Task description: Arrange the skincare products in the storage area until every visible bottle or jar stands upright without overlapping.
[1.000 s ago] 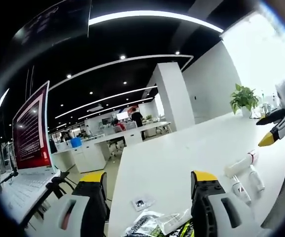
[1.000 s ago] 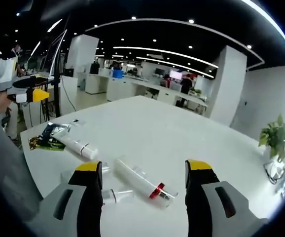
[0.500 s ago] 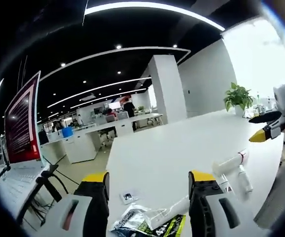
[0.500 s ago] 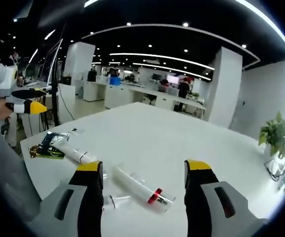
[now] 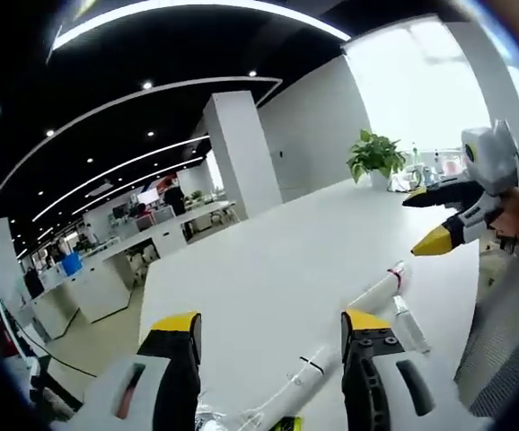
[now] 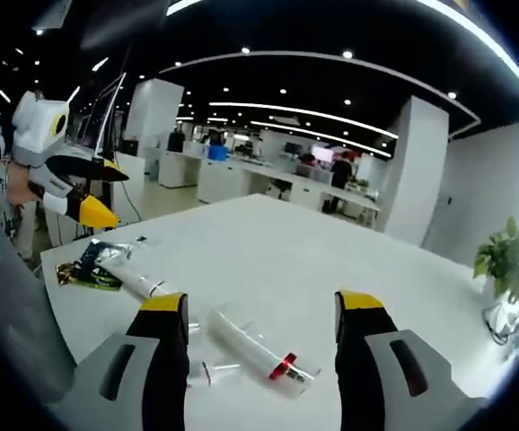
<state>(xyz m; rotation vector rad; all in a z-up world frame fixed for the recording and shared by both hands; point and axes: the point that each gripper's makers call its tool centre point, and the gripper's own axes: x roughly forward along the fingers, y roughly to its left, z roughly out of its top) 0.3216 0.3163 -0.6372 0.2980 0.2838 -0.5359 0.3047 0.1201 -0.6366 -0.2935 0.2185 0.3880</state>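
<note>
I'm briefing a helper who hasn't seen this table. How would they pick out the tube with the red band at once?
On the white table, look between the right gripper's open jaws, where several pale skincare tubes lie flat. The tube with the red band is the longest and nearest of them, lying at a slant. It alone has a red ring near one end; the white tube beside the green packet has a dark band.

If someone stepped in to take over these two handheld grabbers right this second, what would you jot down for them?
Left gripper: jaws open, empty, held above the white table.
Right gripper: jaws open, empty, above the tubes.
Things: a clear tube with a red band and a small bottle lie flat between the right jaws; a white tube lies by a green packet near the table's corner.
Done: nothing upright yet.
Left: stand each piece up, apart from the others.
</note>
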